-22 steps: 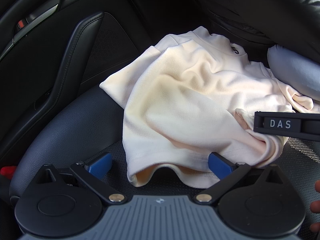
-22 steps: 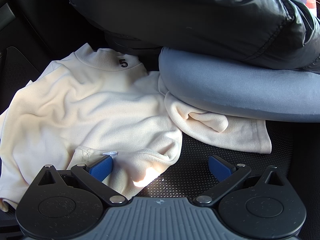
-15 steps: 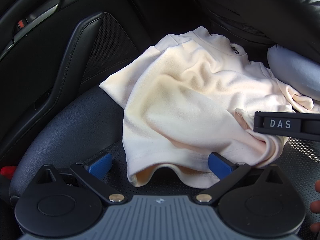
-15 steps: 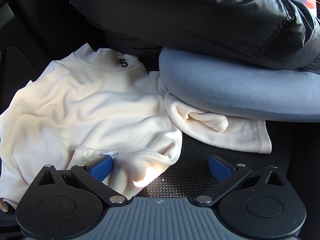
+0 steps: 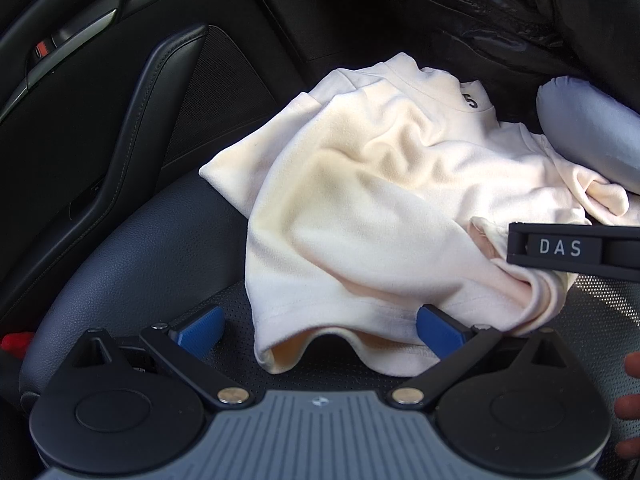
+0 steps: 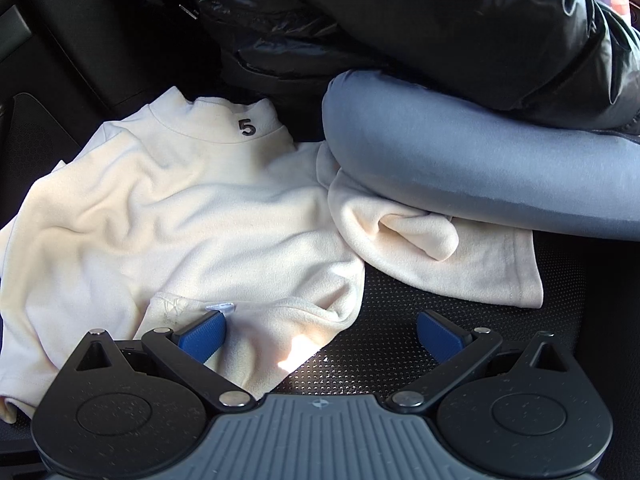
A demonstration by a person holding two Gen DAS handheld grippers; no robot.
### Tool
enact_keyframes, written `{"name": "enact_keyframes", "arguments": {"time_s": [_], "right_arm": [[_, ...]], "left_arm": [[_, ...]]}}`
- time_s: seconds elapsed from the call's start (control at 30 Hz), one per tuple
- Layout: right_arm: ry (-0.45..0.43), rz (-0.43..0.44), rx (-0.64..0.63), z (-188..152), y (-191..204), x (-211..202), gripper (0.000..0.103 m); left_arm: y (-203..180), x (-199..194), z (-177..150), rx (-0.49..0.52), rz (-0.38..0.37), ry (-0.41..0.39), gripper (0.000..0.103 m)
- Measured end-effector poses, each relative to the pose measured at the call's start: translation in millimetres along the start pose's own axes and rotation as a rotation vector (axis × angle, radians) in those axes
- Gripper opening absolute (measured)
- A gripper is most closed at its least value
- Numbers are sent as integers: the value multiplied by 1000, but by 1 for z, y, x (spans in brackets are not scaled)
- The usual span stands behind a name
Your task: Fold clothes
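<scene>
A cream fleece top (image 5: pixel 380 200) lies rumpled on a black car seat (image 5: pixel 100 272), its collar marked 5 at the far end. In the right wrist view the same top (image 6: pixel 180 220) spreads left, and one sleeve (image 6: pixel 440 264) runs under a person's grey-clad leg (image 6: pixel 460 168). My left gripper (image 5: pixel 320 324) is open low over the seat, with the top's near hem lying between its blue pads, untouched. My right gripper (image 6: pixel 320 328) is open too, its left pad over a folded hem corner. The right gripper's black finger marked DAS (image 5: pixel 572 248) shows at the right of the left wrist view.
A black car door panel (image 5: pixel 100 100) with an armrest and handle stands close on the left. A person in a black puffy jacket (image 6: pixel 440 20) sits at the far side of the seat. Fingertips (image 5: pixel 632 404) show at the right edge. Perforated seat surface (image 6: pixel 420 332) lies bare near the right gripper.
</scene>
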State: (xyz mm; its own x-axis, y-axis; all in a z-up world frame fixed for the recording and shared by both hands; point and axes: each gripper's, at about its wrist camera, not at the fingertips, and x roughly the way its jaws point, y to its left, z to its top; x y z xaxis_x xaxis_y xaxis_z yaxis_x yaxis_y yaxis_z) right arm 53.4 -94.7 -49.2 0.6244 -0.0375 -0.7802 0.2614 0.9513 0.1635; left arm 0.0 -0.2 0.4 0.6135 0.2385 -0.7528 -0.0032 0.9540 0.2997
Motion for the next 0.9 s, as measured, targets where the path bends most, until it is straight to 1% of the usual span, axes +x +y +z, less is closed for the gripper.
{"name": "enact_keyframes", "arguments": {"time_s": [0.43, 0.9], "right_arm": [[0, 2, 2, 0, -1, -1, 103], [-6, 7, 7, -1, -1, -5, 103]], "left_arm": [[-2, -1, 0, 5, 12, 2, 103], [0, -1, 1, -14, 2, 7, 103]]}}
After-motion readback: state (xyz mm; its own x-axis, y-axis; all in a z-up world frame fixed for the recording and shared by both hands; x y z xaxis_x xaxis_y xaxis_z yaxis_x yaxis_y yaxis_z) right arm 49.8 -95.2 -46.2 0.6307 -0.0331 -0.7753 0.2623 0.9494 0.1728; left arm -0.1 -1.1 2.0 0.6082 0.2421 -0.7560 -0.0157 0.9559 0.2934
